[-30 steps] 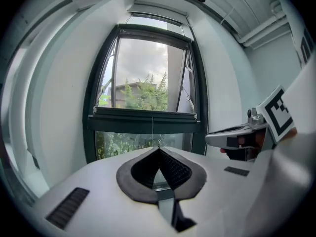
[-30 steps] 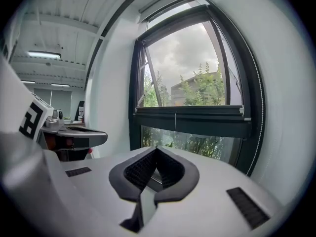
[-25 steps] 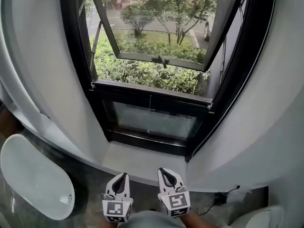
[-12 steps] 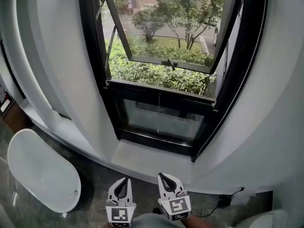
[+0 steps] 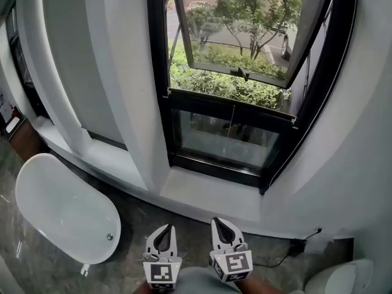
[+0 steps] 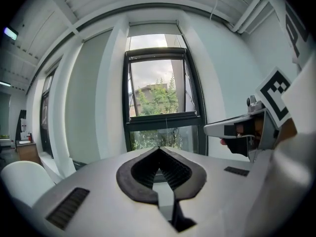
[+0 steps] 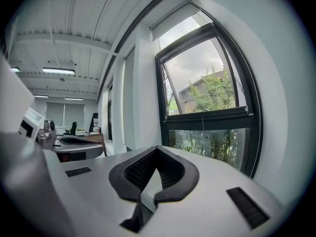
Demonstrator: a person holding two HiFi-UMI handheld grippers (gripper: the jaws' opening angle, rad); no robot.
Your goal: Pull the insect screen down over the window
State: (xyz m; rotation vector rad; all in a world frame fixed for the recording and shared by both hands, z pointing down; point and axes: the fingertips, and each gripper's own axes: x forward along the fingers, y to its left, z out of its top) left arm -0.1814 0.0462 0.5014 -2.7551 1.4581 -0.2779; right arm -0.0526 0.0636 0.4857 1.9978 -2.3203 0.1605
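Note:
A black-framed window stands ahead, its upper sash tilted open outward over green bushes. A thin pull cord hangs down in front of the lower fixed pane. The screen itself is not visible; a white housing sits above the frame in the left gripper view. Both grippers are held low, well short of the sill. My left gripper is shut and holds nothing. My right gripper is shut too, with nothing in it. The window also fills the right gripper view.
A white freestanding bathtub sits on the grey marble floor at the left. White curved walls flank the window. A black cable and plug lie on the floor at the right. A white fixture shows at the bottom right corner.
The view has swung to the left, so the window has shifted right in the head view and more of the bathtub and left wall shows. Both grippers stay shut and low.

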